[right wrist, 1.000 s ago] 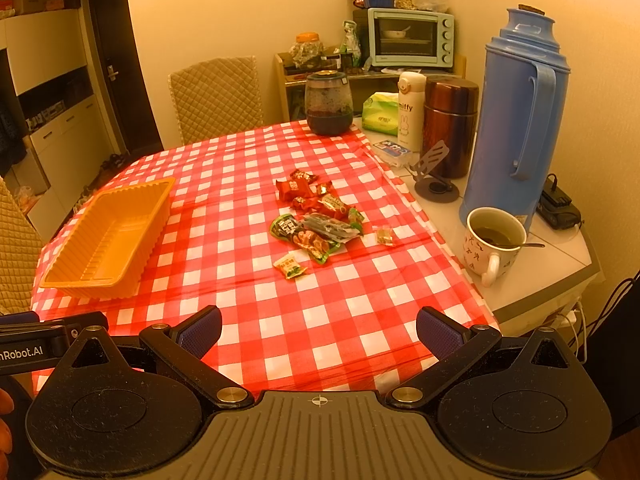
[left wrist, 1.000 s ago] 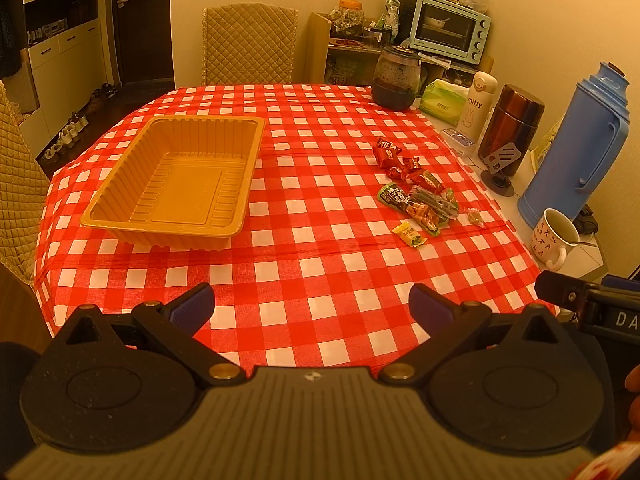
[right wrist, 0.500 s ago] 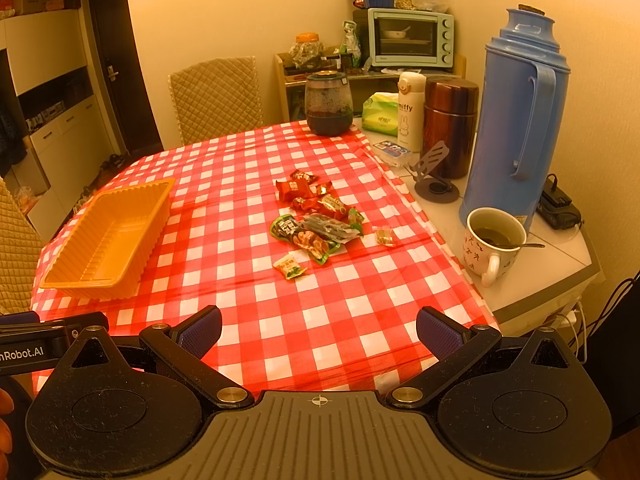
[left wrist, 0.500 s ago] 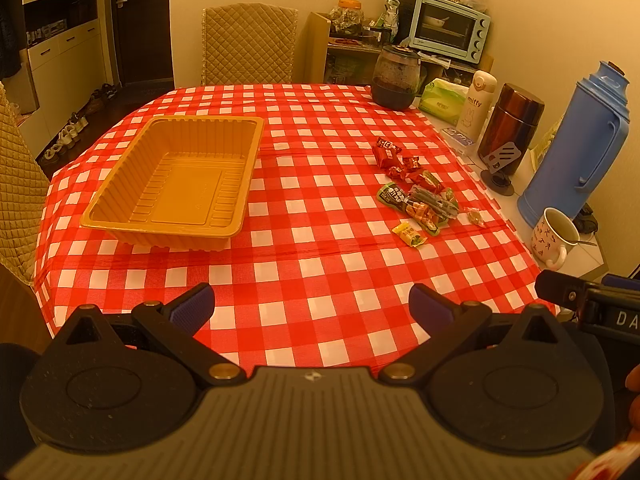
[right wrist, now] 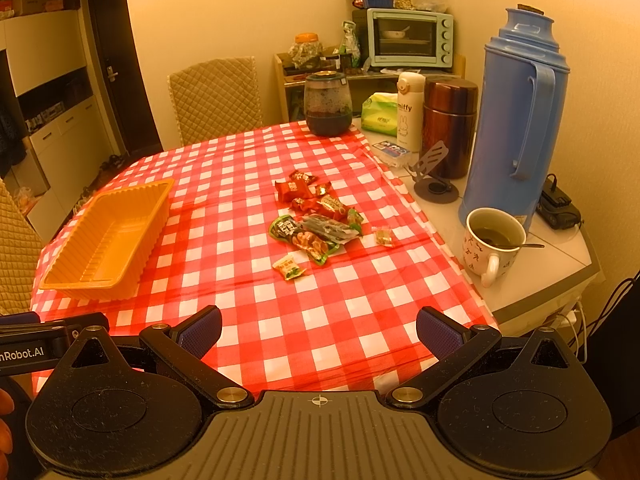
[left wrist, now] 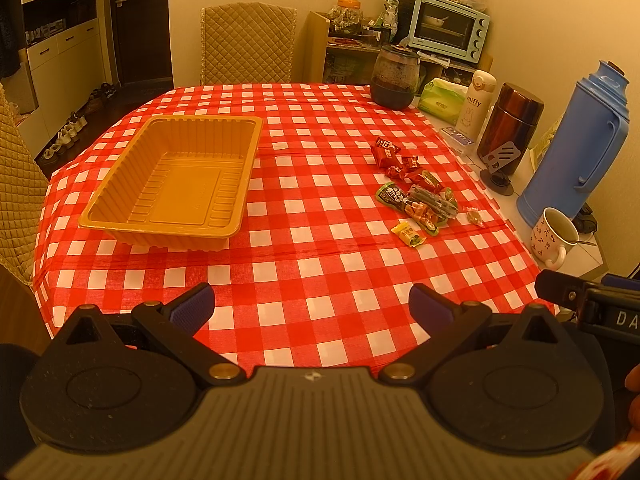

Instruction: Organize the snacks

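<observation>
The left gripper (left wrist: 310, 306) is held above the near edge of the red-and-white checked tablecloth (left wrist: 320, 256), its blue-padded fingers (left wrist: 192, 307) spread wide with nothing between them. The right gripper (right wrist: 318, 326) is held likewise — fingers (right wrist: 438, 334) wide apart, nothing grasped. A rectangular ribbed orange plastic tray (left wrist: 176, 184) is seen on the left part of the cloth, with nothing in it. The cluster of wrapped snacks (right wrist: 316, 220) — red, green and dark packets — lies right of centre, well apart from the tray. A small yellow packet (right wrist: 289, 267) lies just beside the cluster on its near side. At the right edge, off the cloth, a tall blue plastic thermos (right wrist: 516, 120) and a white patterned mug (right wrist: 493, 242) are placed.
</observation>
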A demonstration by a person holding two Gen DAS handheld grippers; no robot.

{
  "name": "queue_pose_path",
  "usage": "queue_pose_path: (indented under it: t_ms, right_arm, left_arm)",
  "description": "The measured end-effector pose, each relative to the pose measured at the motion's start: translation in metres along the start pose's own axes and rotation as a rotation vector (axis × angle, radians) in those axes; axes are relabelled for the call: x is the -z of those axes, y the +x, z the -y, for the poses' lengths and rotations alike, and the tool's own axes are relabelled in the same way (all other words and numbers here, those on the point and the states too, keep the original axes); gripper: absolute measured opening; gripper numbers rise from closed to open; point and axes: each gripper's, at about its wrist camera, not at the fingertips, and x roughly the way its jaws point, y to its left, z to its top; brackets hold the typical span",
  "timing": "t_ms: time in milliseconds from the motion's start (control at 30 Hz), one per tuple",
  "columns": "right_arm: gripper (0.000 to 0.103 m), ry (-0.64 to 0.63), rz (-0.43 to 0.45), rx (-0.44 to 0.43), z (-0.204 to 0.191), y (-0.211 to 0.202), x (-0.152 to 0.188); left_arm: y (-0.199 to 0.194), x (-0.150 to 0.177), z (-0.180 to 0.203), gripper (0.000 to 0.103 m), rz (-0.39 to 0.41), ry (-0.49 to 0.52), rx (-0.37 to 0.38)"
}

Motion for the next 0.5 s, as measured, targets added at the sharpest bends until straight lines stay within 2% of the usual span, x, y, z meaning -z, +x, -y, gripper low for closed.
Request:
queue_pose_path:
  t_ms: [500]
  right_arm:
    - [0.102, 0.013, -0.018, 0.007, 0.013, 0.015, 0.002]
  left_arm:
    - [0.013, 0.002, 0.004, 0.103, -0.016, 0.009, 0.005]
